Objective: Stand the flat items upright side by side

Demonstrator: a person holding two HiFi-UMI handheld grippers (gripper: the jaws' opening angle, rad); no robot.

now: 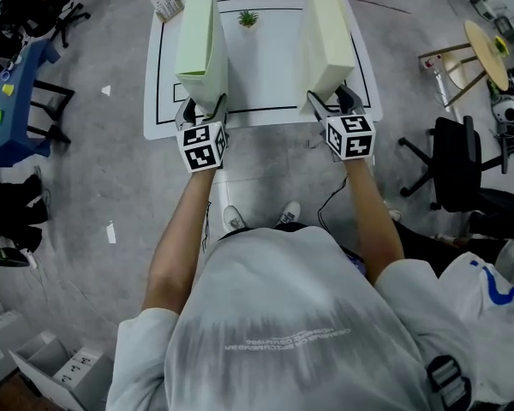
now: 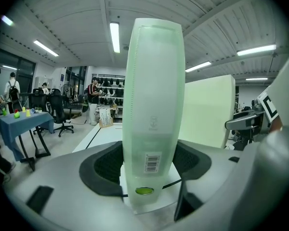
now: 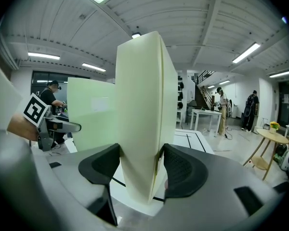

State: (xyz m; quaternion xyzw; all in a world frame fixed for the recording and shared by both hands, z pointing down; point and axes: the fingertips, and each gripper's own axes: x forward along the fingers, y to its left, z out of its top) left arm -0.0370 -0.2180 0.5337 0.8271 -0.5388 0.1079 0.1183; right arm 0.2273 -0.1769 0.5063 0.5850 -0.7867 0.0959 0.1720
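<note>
My left gripper (image 1: 202, 110): clamped on the green box (image 1: 197, 45), upright at the near left of the white mat (image 1: 265, 67).
My right gripper (image 1: 336, 101): squeezing the cream box (image 1: 328, 37), upright, near right, apart from the green one.

Left gripper (image 1: 202, 110) and right gripper (image 1: 335, 101) abreast, fingers (image 3: 183, 170) clamped tight.

Barcode (image 2: 152, 162) on the green box (image 2: 154, 81) is too small to read.
</note>
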